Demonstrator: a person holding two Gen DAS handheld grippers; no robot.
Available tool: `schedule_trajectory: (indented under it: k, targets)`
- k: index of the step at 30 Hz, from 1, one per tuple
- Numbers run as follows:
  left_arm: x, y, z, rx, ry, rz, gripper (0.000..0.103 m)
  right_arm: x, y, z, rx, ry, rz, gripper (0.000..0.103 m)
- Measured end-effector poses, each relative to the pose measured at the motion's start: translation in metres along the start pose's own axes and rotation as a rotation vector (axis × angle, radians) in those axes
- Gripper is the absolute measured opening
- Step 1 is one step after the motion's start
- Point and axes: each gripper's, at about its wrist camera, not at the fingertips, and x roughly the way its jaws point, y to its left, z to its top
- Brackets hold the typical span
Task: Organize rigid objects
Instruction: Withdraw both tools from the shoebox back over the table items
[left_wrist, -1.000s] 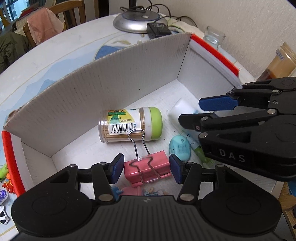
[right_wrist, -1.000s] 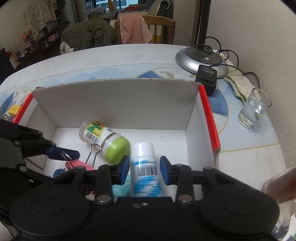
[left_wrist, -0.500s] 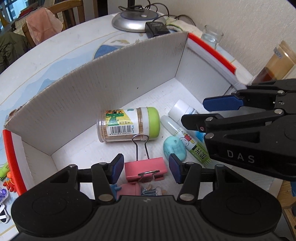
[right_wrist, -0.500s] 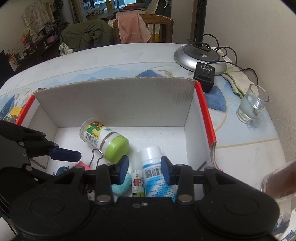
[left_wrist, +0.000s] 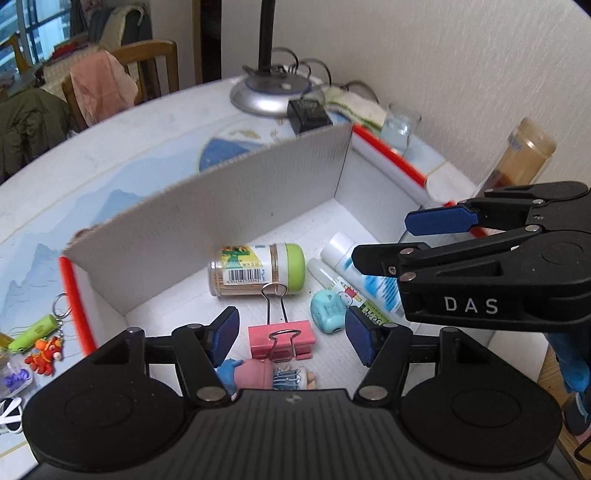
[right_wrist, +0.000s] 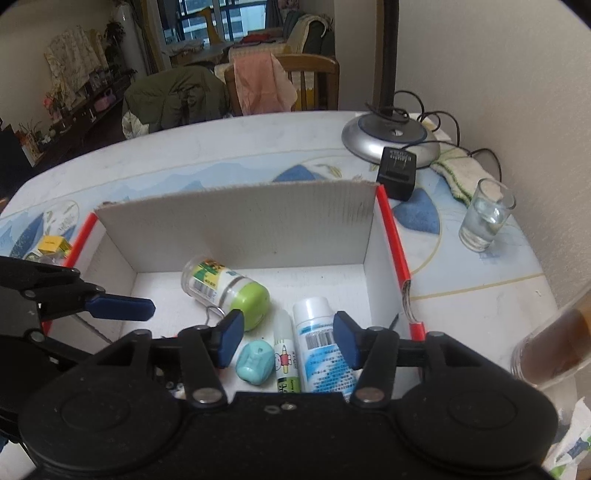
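A white cardboard box (left_wrist: 221, 221) with red edges holds a green-lidded toothpick jar (left_wrist: 255, 269), a pink binder clip (left_wrist: 280, 338), a teal sharpener (left_wrist: 327, 308), a glue stick (left_wrist: 332, 280), a white bottle (left_wrist: 340, 251) and a small doll (left_wrist: 258, 373). My left gripper (left_wrist: 291, 332) hovers over the clip. Its jaws are opening, and the pads stand clear of the clip. My right gripper (right_wrist: 288, 339) hangs above the glue stick (right_wrist: 284, 350) and white bottle (right_wrist: 314, 325). Those jaws are opening too, touching nothing.
A glass of water (right_wrist: 485, 218), a black adapter (right_wrist: 397, 177) and a lamp base (right_wrist: 391, 136) stand beyond the box's right wall. An amber jar (left_wrist: 524, 155) is at the right by the wall. Keychain toys (left_wrist: 40, 332) lie left of the box.
Both grippers have lifted and their jaws have widened. The white bottle has left the right pads and the pink clip the left pads. Both now lie on the box floor.
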Motion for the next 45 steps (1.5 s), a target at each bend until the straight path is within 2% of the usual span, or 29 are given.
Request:
schedule_trajectory:
  k: [5, 11, 13, 23, 25, 28, 34, 38, 42, 45]
  targets:
    - [-0.025, -0.002, -0.006, -0.004, -0.057, 0.001, 0.063, -0.020, 0.007, 0.000, -0.005, -0.049, 0.005, 0.064]
    - [-0.050, 0.000, -0.018, -0.025, -0.116, 0.009, 0.064, -0.037, 0.013, -0.006, 0.008, -0.083, 0.023, 0.065]
    - [-0.059, 0.002, -0.023, -0.039, -0.137, 0.006, 0.070, -0.042, 0.015, -0.009, 0.013, -0.090, 0.029, 0.067]
    - [-0.100, 0.012, -0.049, -0.071, -0.219, 0.016, 0.076, -0.076, 0.030, -0.022, 0.024, -0.153, 0.067, 0.087]
    - [-0.108, 0.014, -0.055, -0.076, -0.240, 0.029, 0.080, -0.082, 0.034, -0.024, 0.022, -0.162, 0.080, 0.088]
    - [-0.118, 0.020, -0.063, -0.095, -0.261, 0.045, 0.080, -0.090, 0.043, -0.026, 0.015, -0.177, 0.090, 0.093]
    - [-0.136, 0.043, -0.081, -0.139, -0.287, 0.049, 0.081, -0.102, 0.061, -0.032, 0.026, -0.198, 0.121, 0.098]
    - [-0.146, 0.064, -0.095, -0.169, -0.292, 0.066, 0.085, -0.106, 0.077, -0.036, 0.031, -0.214, 0.157, 0.101]
    - [-0.155, 0.086, -0.109, -0.185, -0.299, 0.086, 0.102, -0.104, 0.102, -0.039, 0.012, -0.216, 0.195, 0.102]
    - [-0.162, 0.106, -0.119, -0.199, -0.316, 0.101, 0.102, -0.100, 0.123, -0.039, 0.001, -0.206, 0.213, 0.102]
